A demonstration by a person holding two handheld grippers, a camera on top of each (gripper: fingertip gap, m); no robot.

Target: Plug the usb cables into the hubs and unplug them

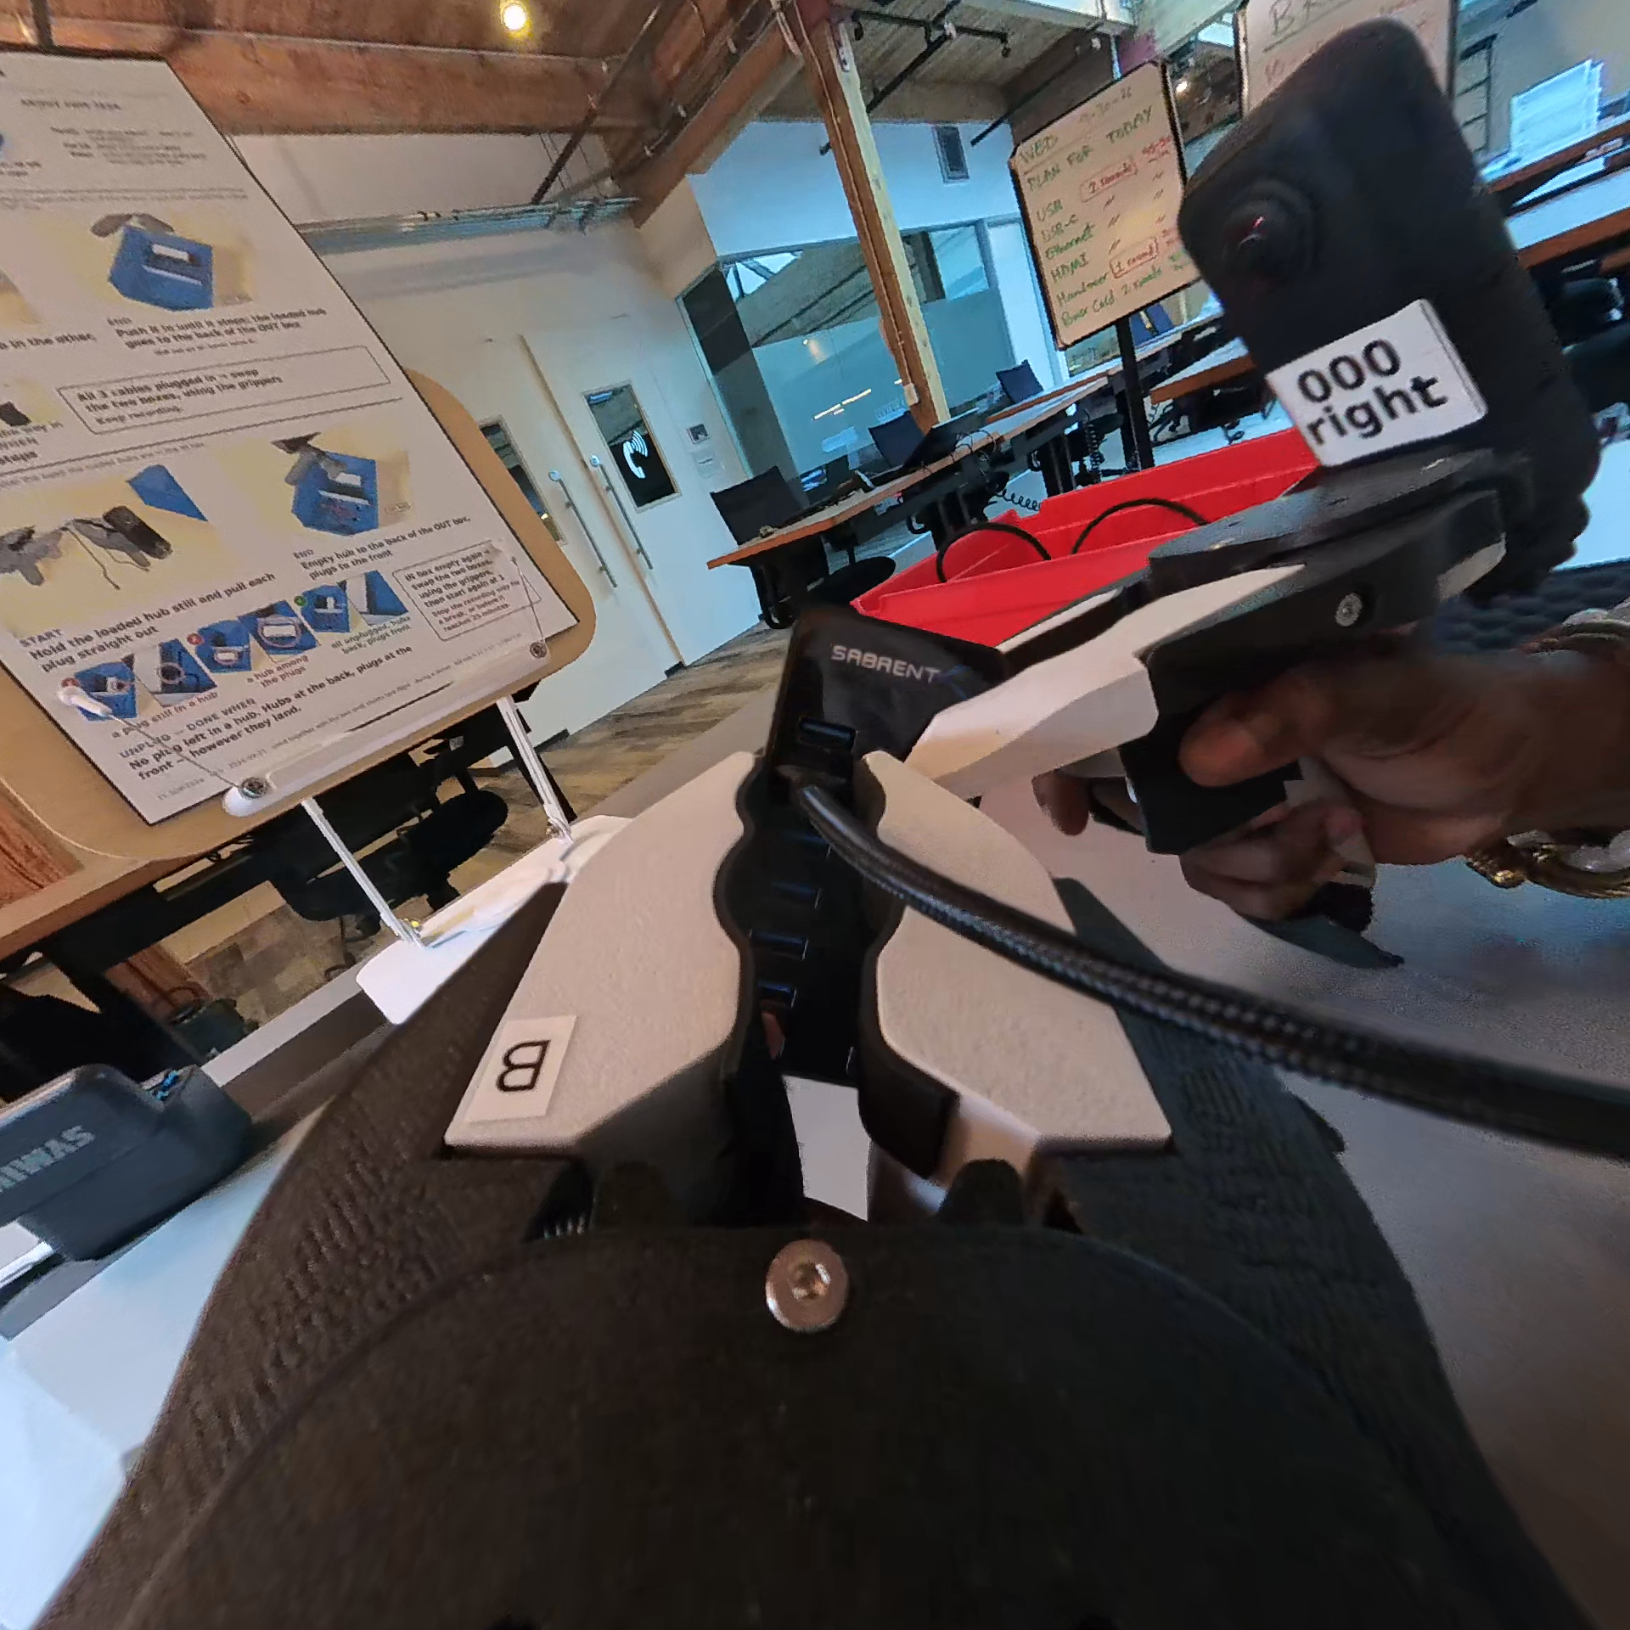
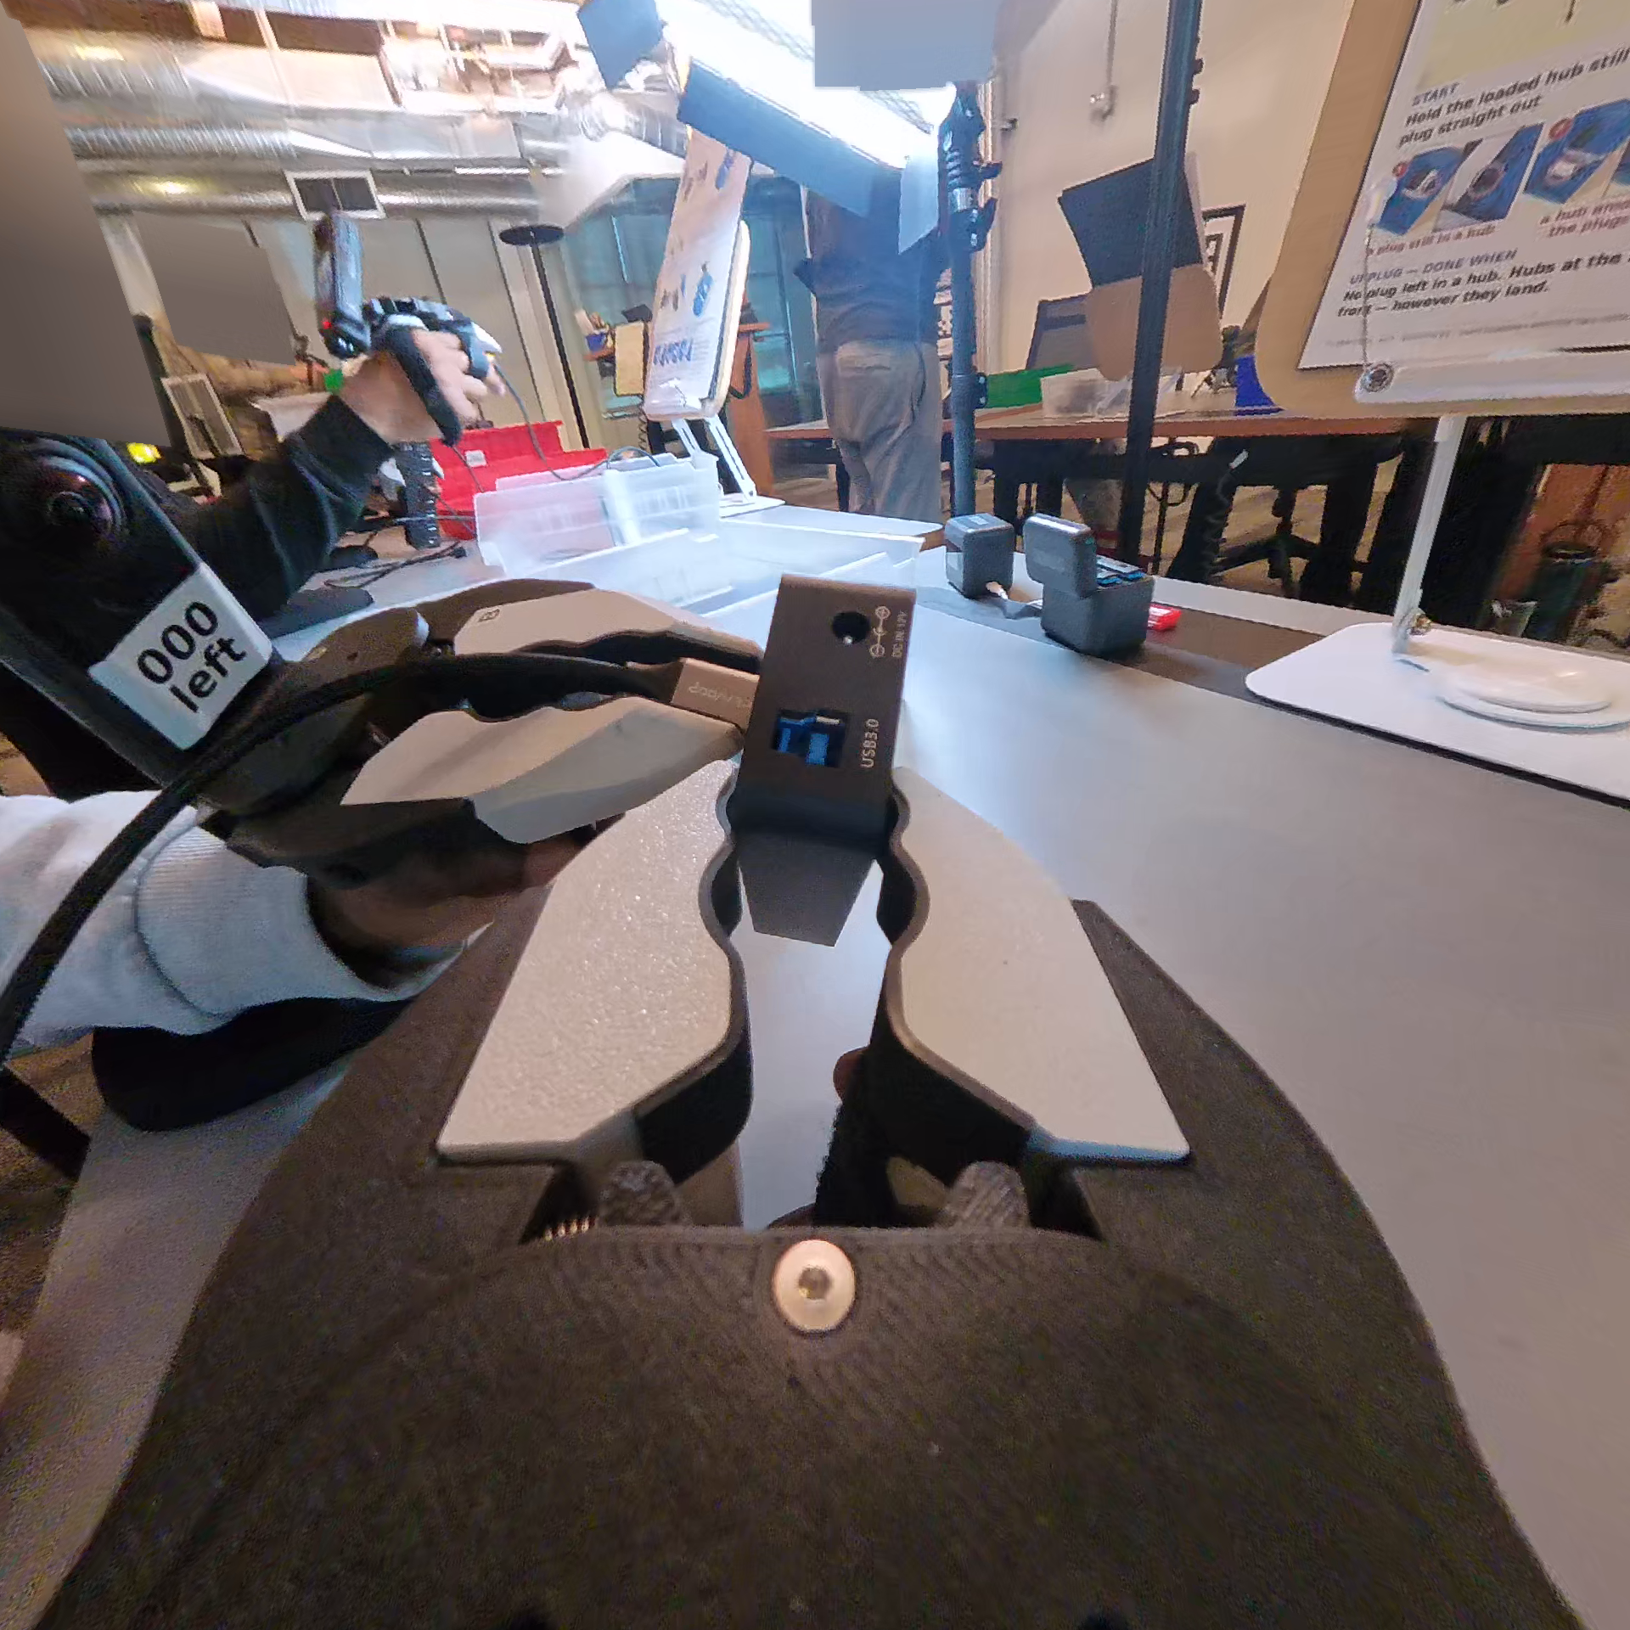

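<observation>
A black USB hub (image 2: 829, 670) stands upright above the grey table (image 2: 1235, 882). My right gripper (image 2: 811, 794) is shut on the hub's lower end. In the left wrist view the hub (image 1: 873, 679) shows its row of blue ports, with the right gripper (image 1: 935, 732) coming in from the right. My left gripper (image 1: 807, 776) is shut on a grey USB plug (image 2: 714, 697) that meets the hub's port side. I cannot tell how deep the plug sits. Its black braided cable (image 1: 1147, 979) runs off to the lower right. From the right wrist view, the left gripper (image 2: 732, 697) reaches in from the left.
An instruction board (image 1: 265, 441) on a white stand (image 2: 1455, 697) is at the table's far side. A red bin (image 1: 1058, 547) with cables sits behind the hub. Dark grey boxes (image 2: 1076, 582) and clear plastic bins (image 2: 617, 520) stand farther back. Another person's hand (image 2: 414, 370) works at the left. Left and right tips are no more than a few centimetres apart.
</observation>
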